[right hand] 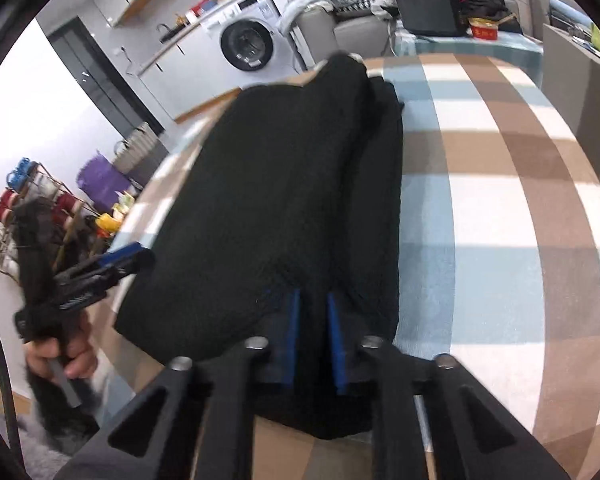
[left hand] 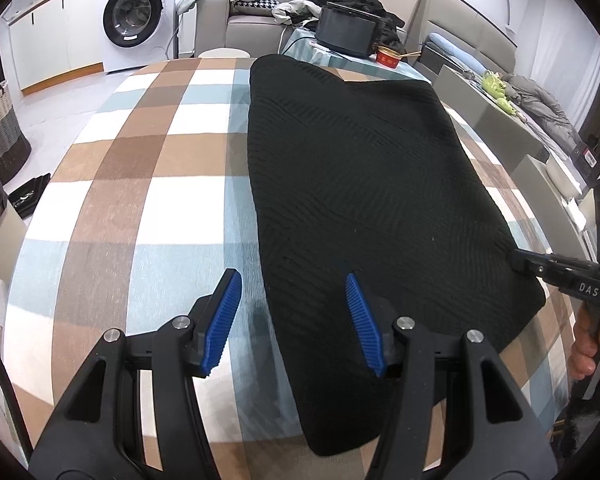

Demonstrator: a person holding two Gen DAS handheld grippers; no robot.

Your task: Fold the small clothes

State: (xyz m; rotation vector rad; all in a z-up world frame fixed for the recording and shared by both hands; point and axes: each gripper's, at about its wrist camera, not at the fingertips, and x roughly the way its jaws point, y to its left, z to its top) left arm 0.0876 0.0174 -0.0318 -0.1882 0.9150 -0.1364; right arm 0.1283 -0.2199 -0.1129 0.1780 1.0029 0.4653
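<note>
The left gripper (left hand: 294, 320) is hovering with its blue-padded fingers (left hand: 222, 320) spread wide, gripping nothing; one pad is sitting over the checked tablecloth (left hand: 148, 200), the other over the near edge of the black knitted garment (left hand: 364, 184). The right gripper (right hand: 314, 340) is pinching a raised fold of that garment between nearly closed fingers (right hand: 336, 344). The garment is lying on the tablecloth, its long axis running away from both cameras toward the washing machine (left hand: 136, 16).

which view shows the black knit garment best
The left wrist view: the black knit garment lies nearly whole on the checked tablecloth, outline and ribbing clear. The right wrist view shows it blurred, with the near edge pinched in the right gripper and part hidden behind its fingers.
</note>
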